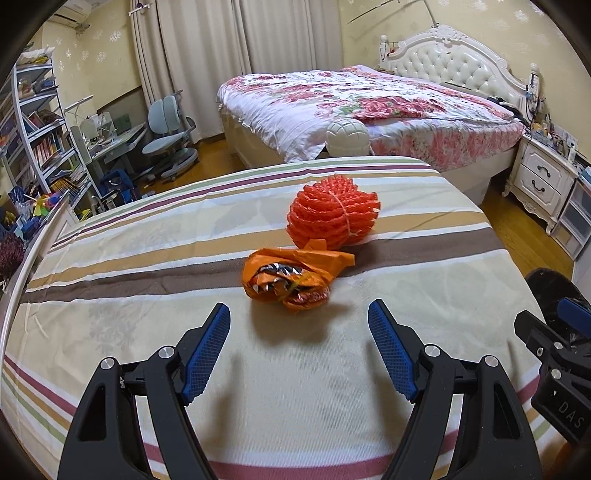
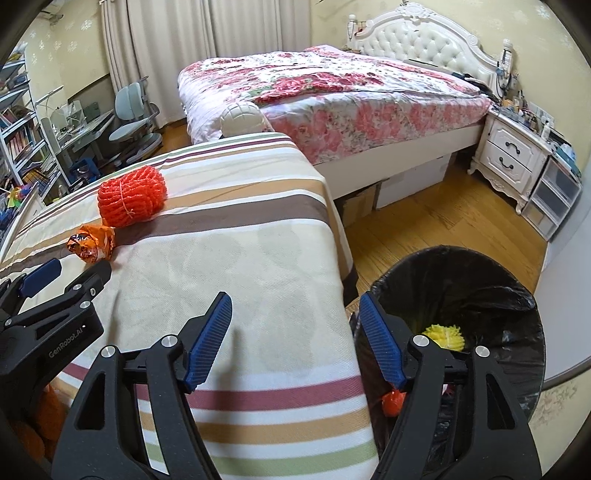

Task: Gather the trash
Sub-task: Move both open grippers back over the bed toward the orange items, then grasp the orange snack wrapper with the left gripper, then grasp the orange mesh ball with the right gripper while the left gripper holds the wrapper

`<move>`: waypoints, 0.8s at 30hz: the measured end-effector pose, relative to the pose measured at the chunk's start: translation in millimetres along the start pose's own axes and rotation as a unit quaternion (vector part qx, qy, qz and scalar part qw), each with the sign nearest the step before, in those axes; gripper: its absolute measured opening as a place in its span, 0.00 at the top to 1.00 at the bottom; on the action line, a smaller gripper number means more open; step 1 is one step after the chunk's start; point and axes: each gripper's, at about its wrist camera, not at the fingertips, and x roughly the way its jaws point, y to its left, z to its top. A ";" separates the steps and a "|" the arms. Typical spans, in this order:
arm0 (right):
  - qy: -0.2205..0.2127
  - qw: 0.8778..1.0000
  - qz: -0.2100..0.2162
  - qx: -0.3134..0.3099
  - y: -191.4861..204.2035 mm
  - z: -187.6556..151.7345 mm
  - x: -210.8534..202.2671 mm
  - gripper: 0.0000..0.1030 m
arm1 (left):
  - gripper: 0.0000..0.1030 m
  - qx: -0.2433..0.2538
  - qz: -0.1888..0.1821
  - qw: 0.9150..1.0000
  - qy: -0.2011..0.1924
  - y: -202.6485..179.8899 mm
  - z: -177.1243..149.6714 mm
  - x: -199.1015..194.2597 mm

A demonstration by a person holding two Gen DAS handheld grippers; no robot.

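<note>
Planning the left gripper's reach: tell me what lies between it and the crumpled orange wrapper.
Only bare striped bedsheet between the left gripper and the crumpled orange wrapper, per the left wrist view.

Matt striped cloth [image 1: 147, 295] covers the desk; crinkled glossy foil wrapper [image 1: 291, 280]; shiny black plastic bin liner [image 2: 480, 280].

A large bed [image 1: 369, 107] with a floral quilt and a white tufted headboard [image 1: 454, 59] is standing by the patterned cream wall [image 1: 498, 26]; beige curtains [image 1: 229, 40] are hanging closed; a white nightstand [image 1: 539, 177] is sitting beside the bed; a blue-grey chair [image 1: 170, 129], a desk [image 1: 110, 136] and a bookshelf [image 1: 40, 122] are filling the left corner; the wooden floor [image 2: 436, 229] is shining warmly.
</note>
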 end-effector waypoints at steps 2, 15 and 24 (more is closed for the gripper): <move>0.003 1.000 0.002 -0.002 3.8 2.6 3.7 0.32 | 0.27 0.000 0.000 1.000 0.006 3.1 3.4 4.9; 0.012 1.000 0.007 -0.016 23.0 3.9 13.7 0.32 | 0.32 -0.007 -0.033 0.999 0.030 22.2 16.3 23.6; 0.015 1.000 0.006 -0.027 34.3 6.2 16.9 0.31 | 0.47 -0.015 -0.055 0.998 0.038 30.7 11.9 21.2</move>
